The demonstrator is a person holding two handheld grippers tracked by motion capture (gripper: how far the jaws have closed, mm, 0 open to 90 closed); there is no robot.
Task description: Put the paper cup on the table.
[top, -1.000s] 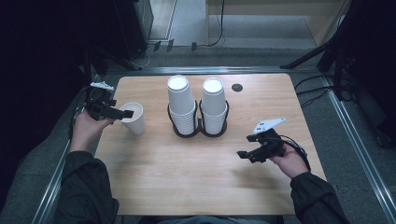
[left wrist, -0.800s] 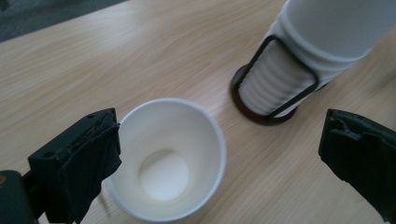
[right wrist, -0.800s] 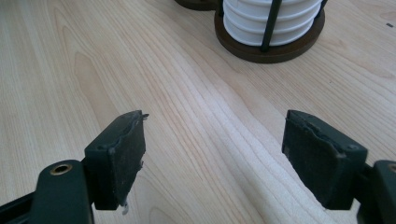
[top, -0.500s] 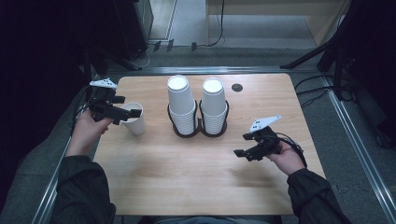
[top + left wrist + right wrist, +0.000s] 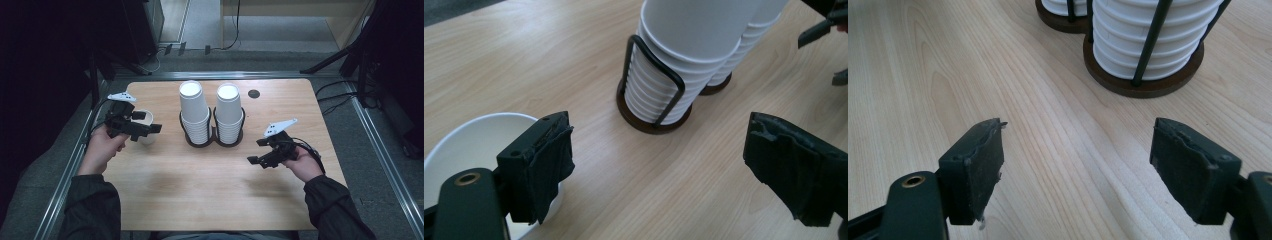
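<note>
Beside the left-hand jaw of the left gripper, a single white paper cup stands upright on the wooden surface, mouth up, its rim partly behind that jaw in the left gripper view; whether pad and rim touch cannot be told. Both jaws stand wide apart and hold nothing, so the cup lies outside the gap, off to the side rather than between the pads. Ahead of these jaws, well apart from the cup, sit two stacks of white paper cups in a dark wire holder. From the high view the left gripper hangs over the loose cup near the surface's left edge, the person's left hand behind it with the forearm angled in from below. That hand is plainly the nearer one. The right gripper hovers low over bare wood on the far side of the holder, jaws likewise spread and empty, pointing toward the right-hand stack. A grasp of the loose cup would likely need the left jaws shifted sideways to straddle its wall.
</note>
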